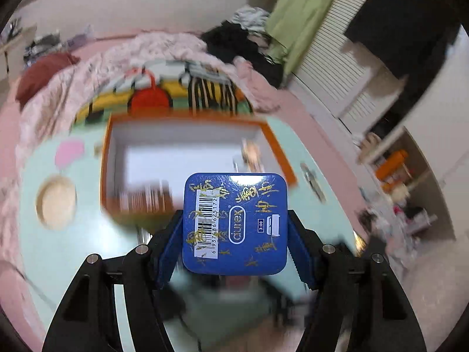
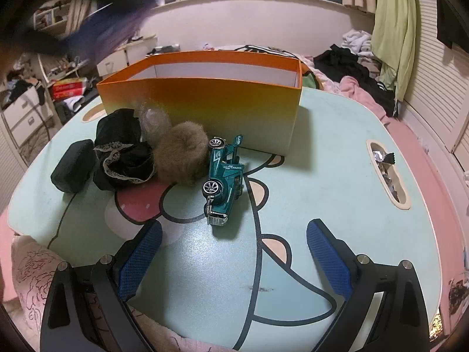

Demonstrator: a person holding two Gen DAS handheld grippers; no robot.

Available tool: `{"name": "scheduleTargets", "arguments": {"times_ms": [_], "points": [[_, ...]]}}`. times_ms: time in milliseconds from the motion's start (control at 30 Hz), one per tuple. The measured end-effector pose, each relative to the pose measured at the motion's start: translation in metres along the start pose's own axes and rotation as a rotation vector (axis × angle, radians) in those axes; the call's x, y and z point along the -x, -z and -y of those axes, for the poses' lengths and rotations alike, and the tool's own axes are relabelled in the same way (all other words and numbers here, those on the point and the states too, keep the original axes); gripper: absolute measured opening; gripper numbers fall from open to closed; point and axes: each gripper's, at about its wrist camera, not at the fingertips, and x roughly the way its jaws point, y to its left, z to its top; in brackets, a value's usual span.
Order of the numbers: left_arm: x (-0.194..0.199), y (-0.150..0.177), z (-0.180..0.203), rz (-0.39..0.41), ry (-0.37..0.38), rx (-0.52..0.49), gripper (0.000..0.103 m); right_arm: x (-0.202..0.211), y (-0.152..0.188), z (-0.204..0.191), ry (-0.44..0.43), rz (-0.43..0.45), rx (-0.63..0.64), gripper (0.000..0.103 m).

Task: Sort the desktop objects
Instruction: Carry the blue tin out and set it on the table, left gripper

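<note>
Left claw: your left gripper [image 1: 234, 234] is clamping a blue tin [image 1: 234, 223] between its blue pads [image 1: 171, 246], one pad pressing on each side of it.
Blue tin: it is sitting up off the table, its barcode face turned to the left camera, in front of the near wall of the orange box [image 1: 285, 158].
Left view: everything behind the tin is smearing with motion blur, so what is lying inside the box cannot be made out.
Right claw: your right gripper [image 2: 234, 255] is standing wide with nothing between its fingers, hovering over a bare patch of the mint-green table [image 2: 337, 182].
Orange box: in the right view it is standing upright at the far side of the table, open at the top, white inside.
Toy car: the teal car [image 2: 222, 180] is lying on its side just in front of the box, wheels facing left.
Fur ball: the brown fluffy ball [image 2: 180, 154] is touching the car's left side.
Black cloth: the lace-edged black cloth [image 2: 121, 154] is lying bunched just left of the fur ball.
Black case: the small dark case [image 2: 73, 170] is resting beside the cloth, nearest the table's left edge.
Blur top left: a dark blue-and-black streak [image 2: 96, 29] is crossing the right view's upper left corner; you cannot tell what it is.
</note>
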Motion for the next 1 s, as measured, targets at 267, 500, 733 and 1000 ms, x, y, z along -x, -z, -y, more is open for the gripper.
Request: {"name": "scheduleTargets", "arguments": {"times_ms": [267, 500, 733, 1000], "points": [[-0.065, 0.074, 0.014, -0.214, -0.032, -0.126, 0.066, 0.000, 0.000, 0.000, 0.000, 0.001, 0.000, 0.099], [-0.062, 0.058, 0.022, -0.013, -0.108, -0.142, 0.068, -0.001, 0.000, 0.000, -0.003, 0.002, -0.002, 0.099], [-0.012, 0.085, 0.034, 0.139, -0.311, -0.321, 0.084, -0.002, 0.000, 0.000, -0.004, 0.002, -0.002, 0.099], [-0.037, 0.129, -0.002, 0.099, -0.431, -0.292, 0.086, -0.002, 0.001, 0.000, -0.003, 0.002, -0.001, 0.099]]}}
